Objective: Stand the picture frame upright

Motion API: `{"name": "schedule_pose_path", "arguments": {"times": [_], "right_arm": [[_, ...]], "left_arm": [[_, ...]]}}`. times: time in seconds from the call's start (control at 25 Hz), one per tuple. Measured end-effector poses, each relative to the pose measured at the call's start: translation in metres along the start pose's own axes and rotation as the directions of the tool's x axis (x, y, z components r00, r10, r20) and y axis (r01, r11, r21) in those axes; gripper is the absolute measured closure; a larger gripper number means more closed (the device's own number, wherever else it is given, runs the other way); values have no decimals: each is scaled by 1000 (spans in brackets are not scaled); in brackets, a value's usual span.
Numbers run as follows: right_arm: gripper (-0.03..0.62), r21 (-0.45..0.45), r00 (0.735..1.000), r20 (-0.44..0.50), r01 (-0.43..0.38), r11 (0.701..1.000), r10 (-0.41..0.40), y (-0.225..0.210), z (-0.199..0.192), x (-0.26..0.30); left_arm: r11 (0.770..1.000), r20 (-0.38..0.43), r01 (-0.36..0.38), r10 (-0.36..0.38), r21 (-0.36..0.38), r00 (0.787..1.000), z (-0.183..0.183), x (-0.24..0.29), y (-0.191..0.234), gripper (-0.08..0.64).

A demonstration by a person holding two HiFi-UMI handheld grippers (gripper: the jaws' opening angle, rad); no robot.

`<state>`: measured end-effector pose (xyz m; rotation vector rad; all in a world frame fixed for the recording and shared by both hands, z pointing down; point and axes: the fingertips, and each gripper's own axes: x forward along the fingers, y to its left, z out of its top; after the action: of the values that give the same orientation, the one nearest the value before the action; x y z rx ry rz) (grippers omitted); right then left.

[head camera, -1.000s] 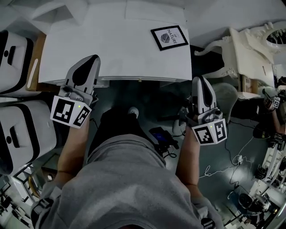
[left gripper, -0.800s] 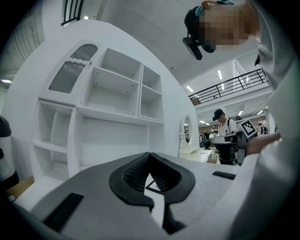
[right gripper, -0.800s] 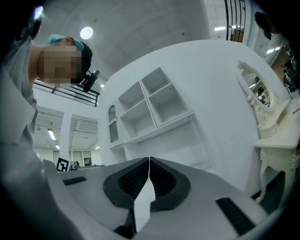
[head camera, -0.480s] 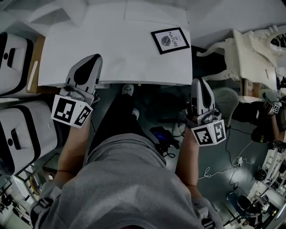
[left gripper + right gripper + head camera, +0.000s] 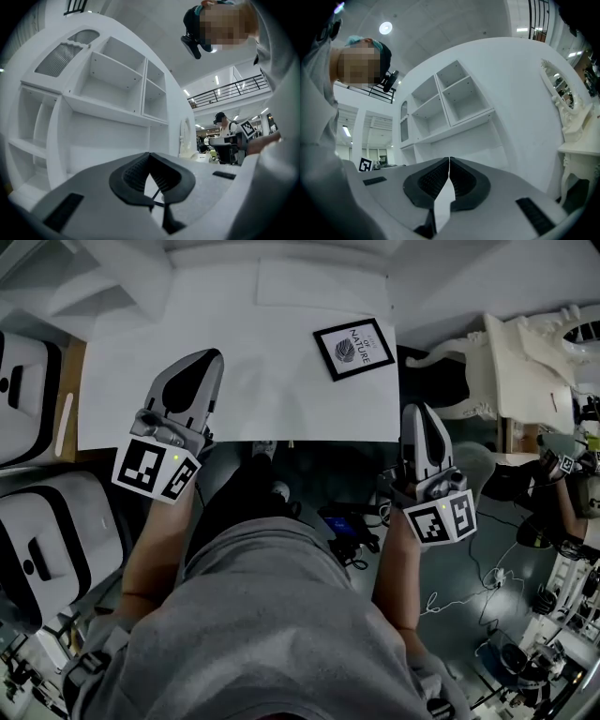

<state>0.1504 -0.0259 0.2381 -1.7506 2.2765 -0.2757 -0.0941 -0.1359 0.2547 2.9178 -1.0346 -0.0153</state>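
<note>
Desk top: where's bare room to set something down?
Desk is bare from the left gripper across to the frame, which lies flat at its right edge. Crowded: right of the desk, with cables and a white table.

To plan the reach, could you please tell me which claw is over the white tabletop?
The left claw: it overlaps the white rectangular tabletop near its front edge, while the right claw hangs beyond the table's right corner.
</note>
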Motion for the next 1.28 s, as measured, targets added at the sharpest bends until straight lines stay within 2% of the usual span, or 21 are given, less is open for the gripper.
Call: {"name": "schedule_pose_path", "arguments": {"times": [0.36,0.72,1.0,1.28], "right_arm": [[565,-18,999,10,48,999,-48,-19,8,54],[563,-8,989,11,144,990,-144,-49,16,82],[563,-11,987,-27,157,988,-157,-74,0,97],[563,53,990,-77,120,991,-115,-102,-13,112]], "left_arm": [[998,-6,68,-68,-17,998,-2,56,39,554],[989,-39,145,-146,-35,989,-3,103,61,554],[989,-65,135,-138,-55,988,-26,127,69,554],[993,-71,104,-108,-56,992,-37,146,64,552]]}}
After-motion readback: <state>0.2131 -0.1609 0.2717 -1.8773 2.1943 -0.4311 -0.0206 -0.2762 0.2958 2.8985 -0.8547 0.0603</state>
